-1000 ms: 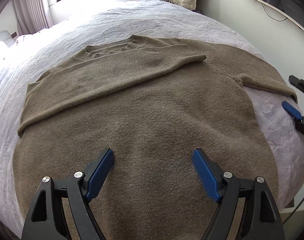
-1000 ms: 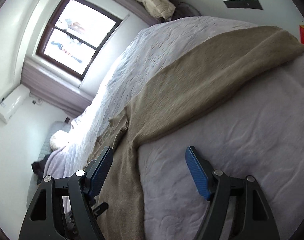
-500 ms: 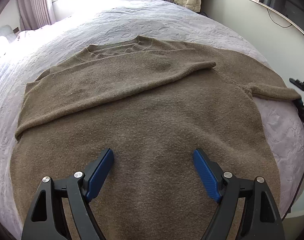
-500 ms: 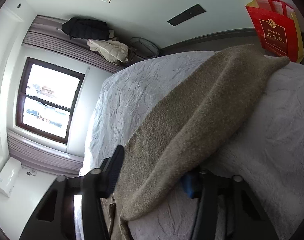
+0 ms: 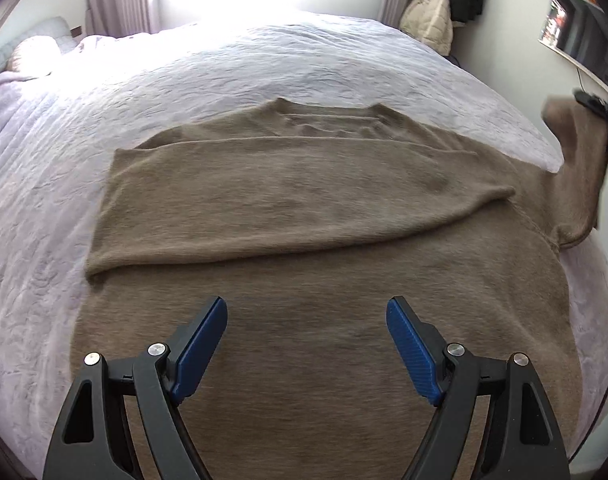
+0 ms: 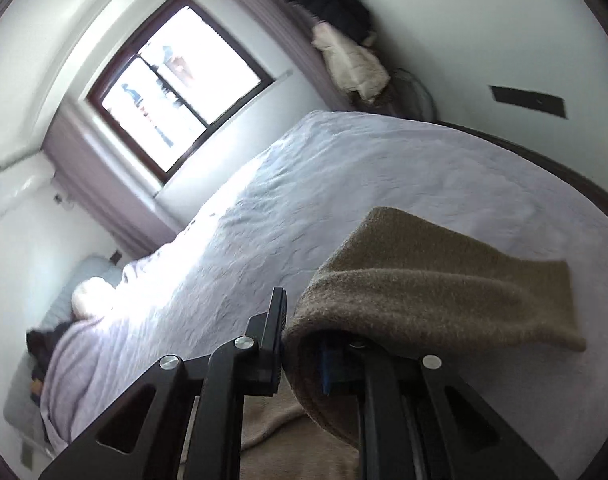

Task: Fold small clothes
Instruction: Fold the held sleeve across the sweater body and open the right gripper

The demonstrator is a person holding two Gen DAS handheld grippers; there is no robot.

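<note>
A brown knit sweater (image 5: 304,264) lies flat on the bed, neck toward the window. Its left sleeve (image 5: 287,196) is folded across the chest. My left gripper (image 5: 307,340) is open and empty, hovering above the sweater's lower body. My right gripper (image 6: 299,344) is shut on the right sleeve (image 6: 436,280), which drapes over its fingers. In the left wrist view the right gripper (image 5: 606,120) holds that sleeve (image 5: 576,168) lifted off the bed at the right edge.
The bed has a white quilted cover (image 5: 263,64) with pillows (image 5: 31,52) at the far left. A window (image 6: 175,80) with curtains is behind the bed. Coats (image 5: 428,20) hang in the corner. A TV (image 5: 584,40) is on the right wall.
My right gripper closed on the right sleeve and raised it off the bed. My left gripper stayed open and drew back a little above the sweater.
</note>
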